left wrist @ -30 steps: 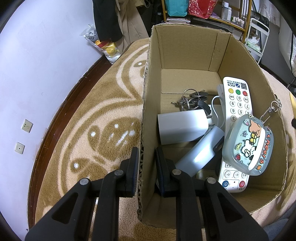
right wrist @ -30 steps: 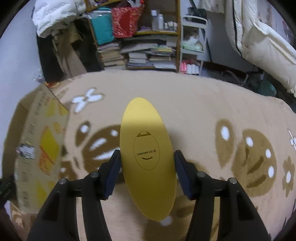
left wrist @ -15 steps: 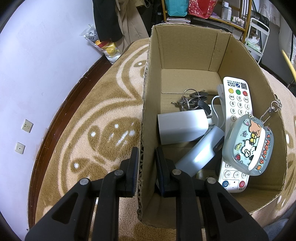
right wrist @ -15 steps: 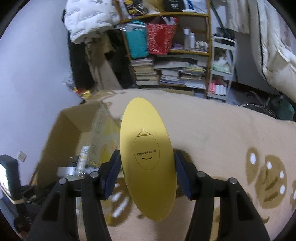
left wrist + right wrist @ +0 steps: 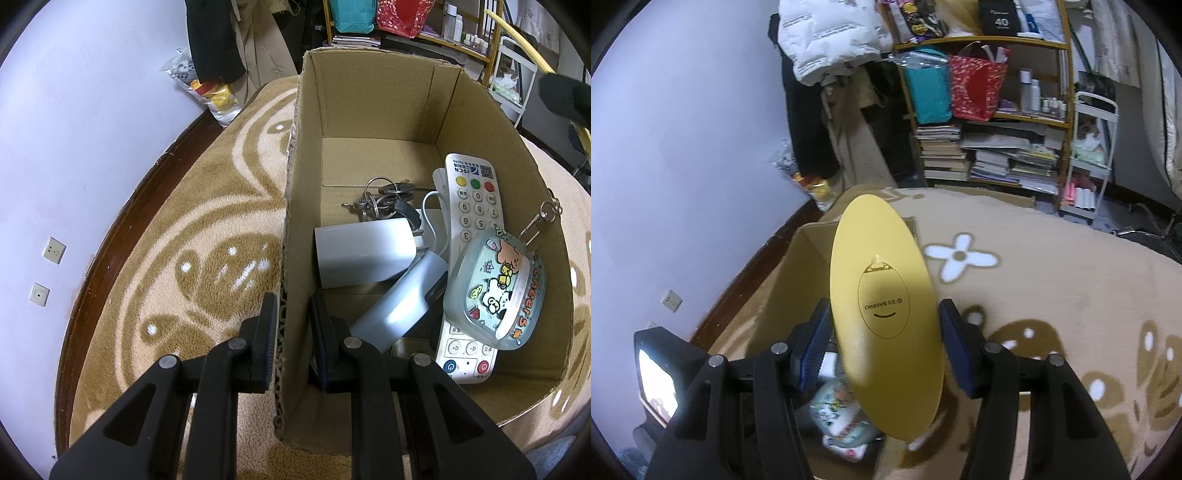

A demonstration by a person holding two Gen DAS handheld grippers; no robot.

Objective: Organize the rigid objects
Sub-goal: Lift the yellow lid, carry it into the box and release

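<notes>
An open cardboard box [image 5: 376, 99] stands on the rug, and my left gripper [image 5: 293, 306] is shut on its near left wall. Inside lie a white remote [image 5: 476, 206], a bunch of keys [image 5: 380, 199], a white charger block [image 5: 364, 254], a silver device [image 5: 399, 299] and a cartoon-printed case [image 5: 495, 291]. My right gripper [image 5: 885, 321] is shut on a yellow oval disc [image 5: 882, 295], held on edge above the box [image 5: 798, 280]. The disc's rim [image 5: 517, 33] shows at the top right of the left wrist view.
A brown and cream patterned rug [image 5: 1052, 280] covers the floor. The wall with sockets [image 5: 53, 249] runs close along the box's left. Behind stand a crowded bookshelf [image 5: 990, 147], a white cart [image 5: 1089, 162], hanging coats [image 5: 827, 66] and a plastic bag [image 5: 210, 92].
My right gripper has swung left and risen with the yellow disc, from over bare rug to above the box. The left gripper and box have not moved.
</notes>
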